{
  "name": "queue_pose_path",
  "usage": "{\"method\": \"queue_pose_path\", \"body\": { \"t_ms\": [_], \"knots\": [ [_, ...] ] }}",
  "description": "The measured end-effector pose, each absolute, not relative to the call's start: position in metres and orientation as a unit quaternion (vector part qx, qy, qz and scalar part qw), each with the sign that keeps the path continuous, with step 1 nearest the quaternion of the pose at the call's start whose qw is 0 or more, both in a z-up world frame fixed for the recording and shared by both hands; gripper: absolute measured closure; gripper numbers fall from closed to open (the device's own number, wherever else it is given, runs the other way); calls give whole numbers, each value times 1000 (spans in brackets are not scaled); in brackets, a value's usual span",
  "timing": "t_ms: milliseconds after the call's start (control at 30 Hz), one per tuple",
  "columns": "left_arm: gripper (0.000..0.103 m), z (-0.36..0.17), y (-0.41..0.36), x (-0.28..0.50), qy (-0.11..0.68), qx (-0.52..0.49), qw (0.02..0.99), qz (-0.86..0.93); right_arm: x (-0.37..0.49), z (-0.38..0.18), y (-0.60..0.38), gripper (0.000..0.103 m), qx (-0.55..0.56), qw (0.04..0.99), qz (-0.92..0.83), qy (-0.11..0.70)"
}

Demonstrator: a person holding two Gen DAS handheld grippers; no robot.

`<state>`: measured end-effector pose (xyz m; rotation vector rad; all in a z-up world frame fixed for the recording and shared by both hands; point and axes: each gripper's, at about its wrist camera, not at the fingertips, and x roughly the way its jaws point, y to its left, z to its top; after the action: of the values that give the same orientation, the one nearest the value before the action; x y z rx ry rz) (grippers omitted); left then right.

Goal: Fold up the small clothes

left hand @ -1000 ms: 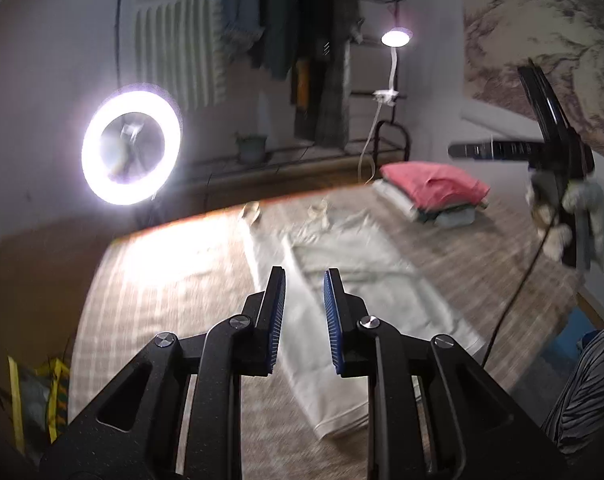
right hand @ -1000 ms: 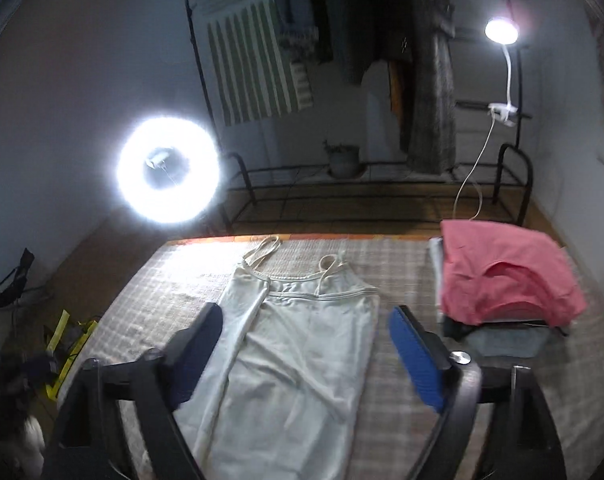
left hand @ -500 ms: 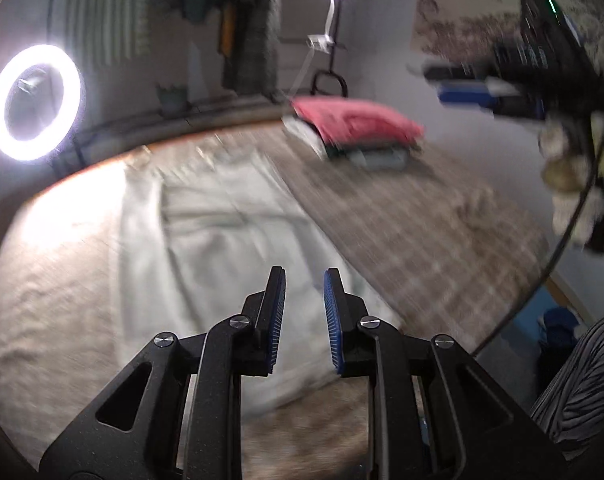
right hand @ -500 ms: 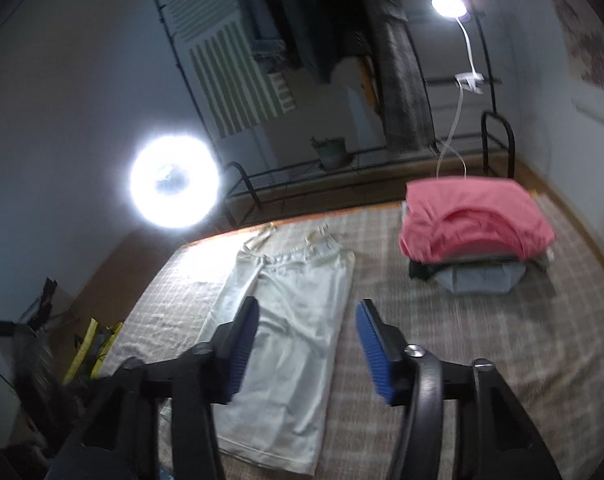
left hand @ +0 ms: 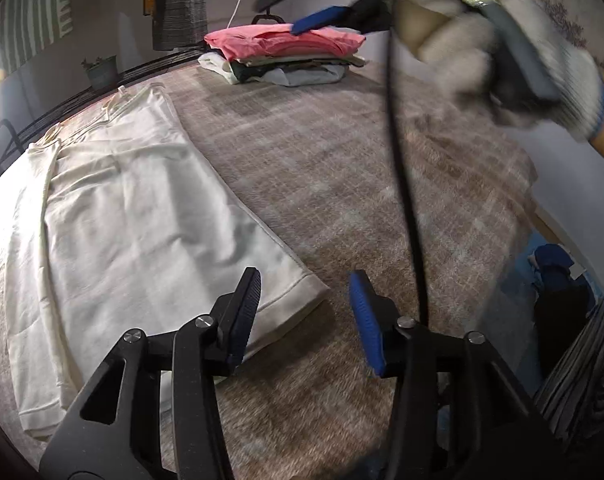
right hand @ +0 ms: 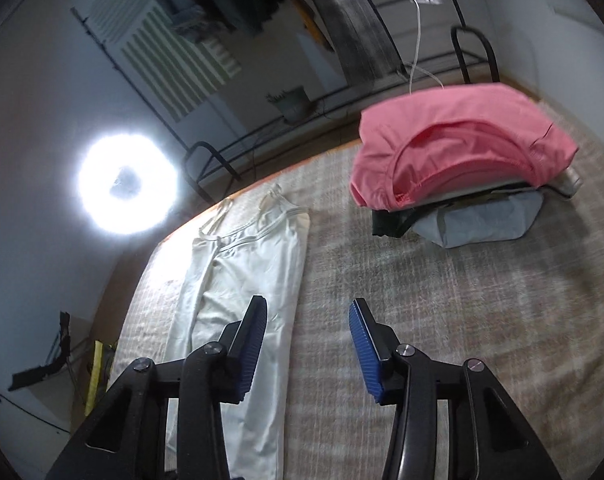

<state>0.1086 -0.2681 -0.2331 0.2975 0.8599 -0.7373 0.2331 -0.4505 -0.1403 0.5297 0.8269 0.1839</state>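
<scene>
While its jaws have just been opening, the left gripper (left hand: 306,312) hangs with nothing between its ribbed blue pads, one finger over the hem corner of the long cream strappy garment (left hand: 134,216) and the other over the bare brown checked woven mat (left hand: 362,168). The right gripper (right hand: 308,344), whose jaws have just been closing, also stands parted and holds nothing; its left finger sits over the garment's right edge, its right finger over the mat (right hand: 442,300).

The cream garment (right hand: 246,280) lies flat and lengthwise on the mat, straps at the far end, its left part folded inward in a narrow strip. Well apart from it, at the mat's far right, sits a stack of folded clothes topped by a pink piece (right hand: 458,140), with dark and pale grey pieces beneath. In the left wrist view a white knit-gloved hand (left hand: 502,40) grips the other tool above the mat, a black cable (left hand: 402,160) trailing down. A bright ring light (right hand: 128,184) glows beyond the mat's far left edge.
</scene>
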Motion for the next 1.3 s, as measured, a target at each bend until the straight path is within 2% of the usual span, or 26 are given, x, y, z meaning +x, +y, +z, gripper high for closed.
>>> {"method": "queue_pose_path", "body": {
  "t_ms": [133,167,200,233,333,500,700,800,833,900,933,967,1100,1167,1300],
  "knots": [
    [56,-241,-275,112,409,149,832,-344,266,-156,-453,57,281,866,97,402],
    [58,-243,-276,113,411,153,831,-341,274,-159,-451,57,280,865,95,405],
    [77,-245,-278,114,414,158,830,-339,283,-162,-448,57,276,865,94,409],
    [89,-248,-280,114,418,163,828,-336,291,-164,-445,57,272,865,94,411],
    [94,-246,-278,115,419,152,830,-337,322,-168,-432,57,252,867,100,419],
    [97,-241,-259,130,441,76,828,-337,364,-183,-415,57,267,869,121,398],
    [97,-239,-247,135,447,35,830,-333,407,-204,-398,57,248,865,116,420],
    [97,-238,-241,136,448,21,830,-331,423,-211,-389,52,231,864,112,434],
    [97,-237,-239,136,448,16,831,-329,428,-215,-384,46,222,862,110,442],
    [97,-238,-235,140,449,9,831,-328,435,-219,-376,46,201,860,104,457],
    [97,-239,-235,140,448,7,831,-328,438,-222,-372,50,186,860,94,465],
    [97,-239,-234,140,449,5,832,-328,440,-224,-368,64,170,861,84,472],
    [98,-237,-231,138,449,-8,830,-332,442,-228,-368,96,178,859,89,471],
    [98,-235,-224,137,445,-12,831,-334,442,-228,-371,101,178,861,82,469],
    [98,-231,-217,136,440,-19,834,-331,444,-233,-376,102,188,860,53,472]
  ]
}}
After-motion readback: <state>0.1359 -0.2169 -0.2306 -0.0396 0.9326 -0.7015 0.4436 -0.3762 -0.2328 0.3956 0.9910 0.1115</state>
